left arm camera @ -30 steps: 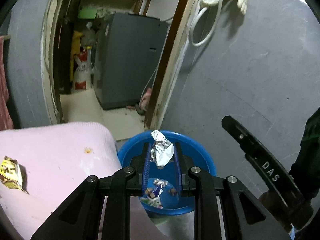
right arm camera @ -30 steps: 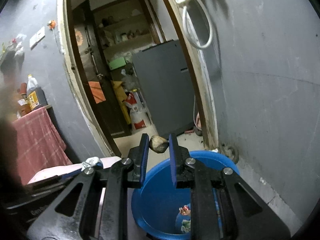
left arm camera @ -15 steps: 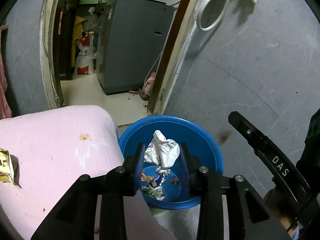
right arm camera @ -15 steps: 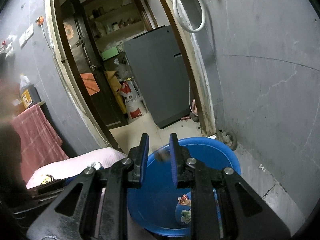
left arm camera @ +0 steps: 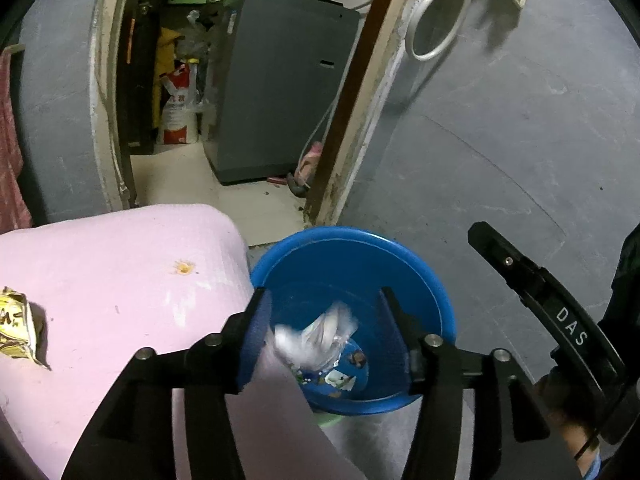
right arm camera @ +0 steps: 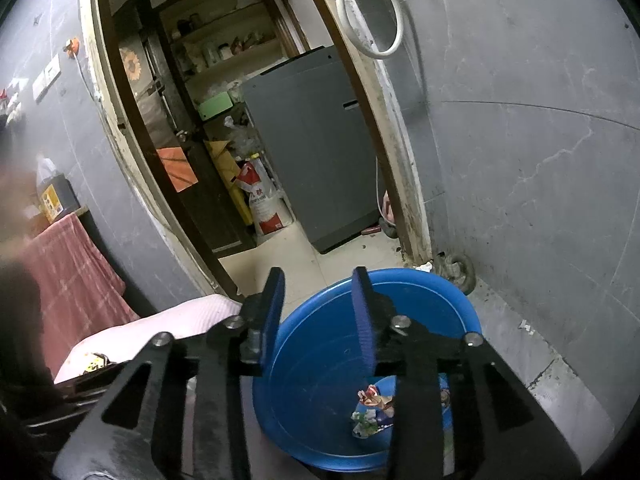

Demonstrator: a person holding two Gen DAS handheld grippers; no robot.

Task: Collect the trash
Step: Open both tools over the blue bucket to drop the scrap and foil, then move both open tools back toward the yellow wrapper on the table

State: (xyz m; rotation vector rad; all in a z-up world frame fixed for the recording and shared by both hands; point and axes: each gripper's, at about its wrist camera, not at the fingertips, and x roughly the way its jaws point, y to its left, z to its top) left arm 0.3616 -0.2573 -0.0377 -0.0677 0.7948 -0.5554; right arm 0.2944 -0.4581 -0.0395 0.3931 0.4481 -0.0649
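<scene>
Both grippers, left [left arm camera: 324,334] and right [right arm camera: 318,316], are opening empty over the bin [left arm camera: 436,292], wrapper [left arm camera: 316,336] dropping between the left fingers: both pieces binned.

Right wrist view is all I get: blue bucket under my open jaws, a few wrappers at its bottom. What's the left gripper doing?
Observer: The left gripper is over the bucket too, and its jaws are opening. A white crumpled wrapper, blurred, is between them above the bucket's inside, and neither pad seems to press on it.
Operator: I see a yellow speck on the pink cover. What is it?
Observer: It is a crumpled yellow wrapper. It lies on the cover, well apart from the bucket, at the left edge of the left wrist view.
</scene>
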